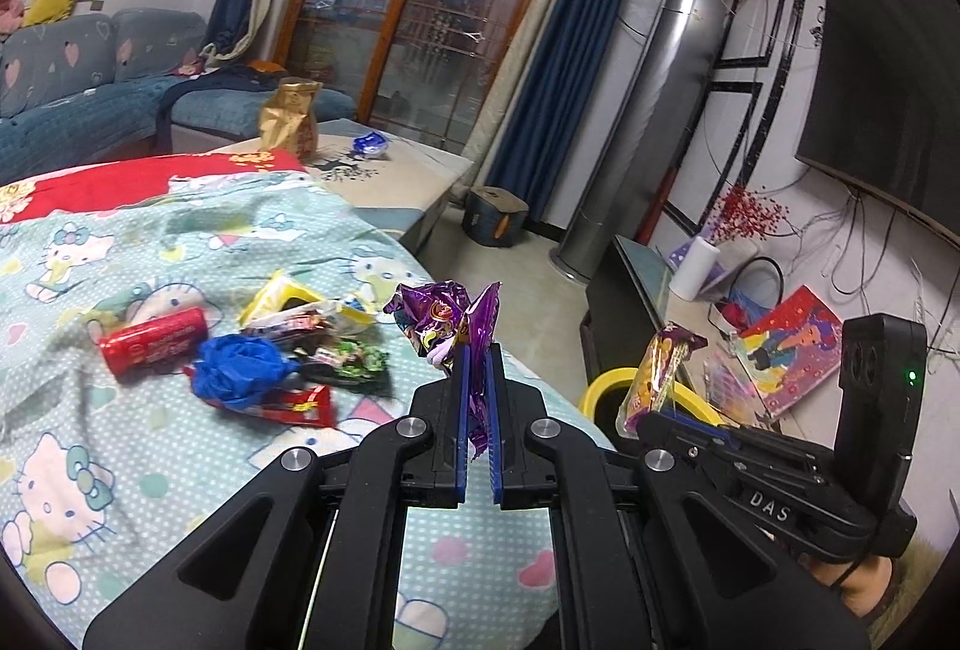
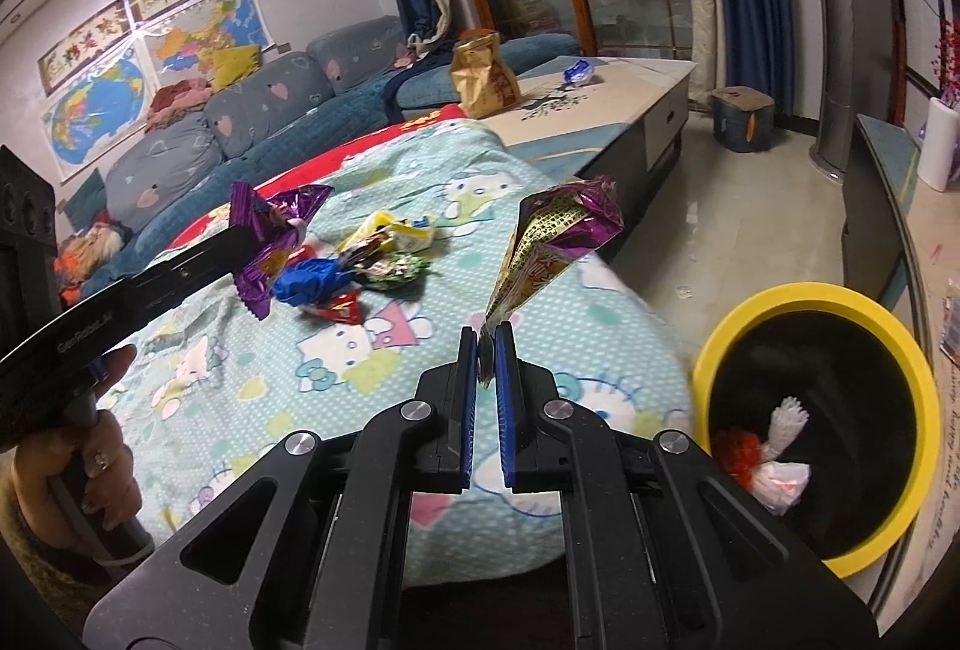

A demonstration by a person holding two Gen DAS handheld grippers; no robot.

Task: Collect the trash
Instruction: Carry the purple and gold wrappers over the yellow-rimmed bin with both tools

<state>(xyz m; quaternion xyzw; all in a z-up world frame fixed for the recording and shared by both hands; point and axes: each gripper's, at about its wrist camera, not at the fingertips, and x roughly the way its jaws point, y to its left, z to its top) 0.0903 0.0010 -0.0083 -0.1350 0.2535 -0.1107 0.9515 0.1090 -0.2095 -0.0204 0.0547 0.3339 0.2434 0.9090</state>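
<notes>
In your left wrist view, your left gripper (image 1: pixel 478 374) is clamped on a purple wrapper (image 1: pixel 444 320), held above the table's right edge. On the Hello Kitty cloth (image 1: pixel 78 446) lies a heap of trash: a red packet (image 1: pixel 153 342), a crumpled blue wrapper (image 1: pixel 237 369), a yellow wrapper (image 1: pixel 288 299) and a green one (image 1: pixel 354 359). Your right gripper (image 1: pixel 654 410) shows at the right, pinching a purple-and-yellow wrapper (image 1: pixel 657 374) over the yellow bin (image 1: pixel 600 392).

In your right wrist view, your right gripper (image 2: pixel 487 350) is closed on the purple-and-yellow wrapper (image 2: pixel 549 242), past the table's near right edge. The yellow bin (image 2: pixel 720 332) stands on the floor just beside that edge, with white and red trash (image 2: pixel 774 464) inside. Your left gripper (image 2: pixel 240 236) reaches in from the left, gripping its purple wrapper (image 2: pixel 270 242) near the heap (image 2: pixel 360 260) mid-table.
</notes>
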